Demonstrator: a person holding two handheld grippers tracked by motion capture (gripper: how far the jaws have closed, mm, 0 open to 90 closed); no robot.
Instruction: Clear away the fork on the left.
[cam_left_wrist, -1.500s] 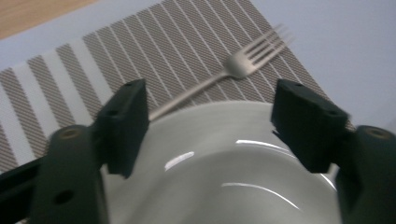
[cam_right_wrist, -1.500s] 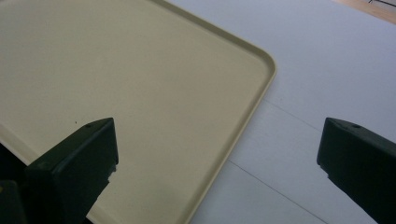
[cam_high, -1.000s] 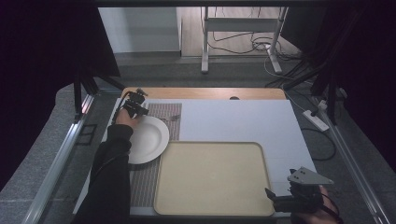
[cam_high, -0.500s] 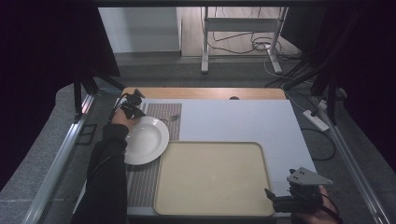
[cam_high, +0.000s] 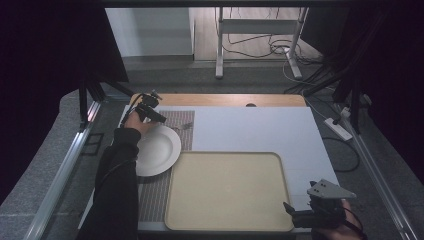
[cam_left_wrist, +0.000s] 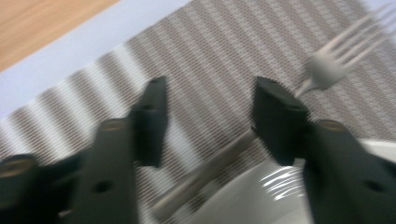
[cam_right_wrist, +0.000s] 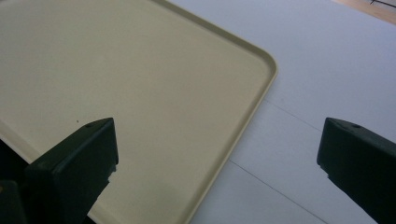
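Since a second ago the left gripper (cam_high: 159, 118) has edged slightly toward the table's far left corner; the right gripper (cam_high: 295, 212) has not moved, jaws wide apart at the cream tray's (cam_high: 227, 192) near right corner. The left gripper view reveals what the high view blurs: parted jaws straddling a fork (cam_left_wrist: 261, 126) on the striped placemat (cam_left_wrist: 210, 60), seemingly just beside the white plate's (cam_left_wrist: 247, 196) rim.

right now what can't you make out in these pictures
- Fork: the left gripper view is blurred, and the right jaw of the left hand-held gripper covers part of the handle; whether the jaws touch it is unclear.
- Plate: the sleeve hides its near left edge in the high view.
- Tray: cut off by the right gripper view's edges.
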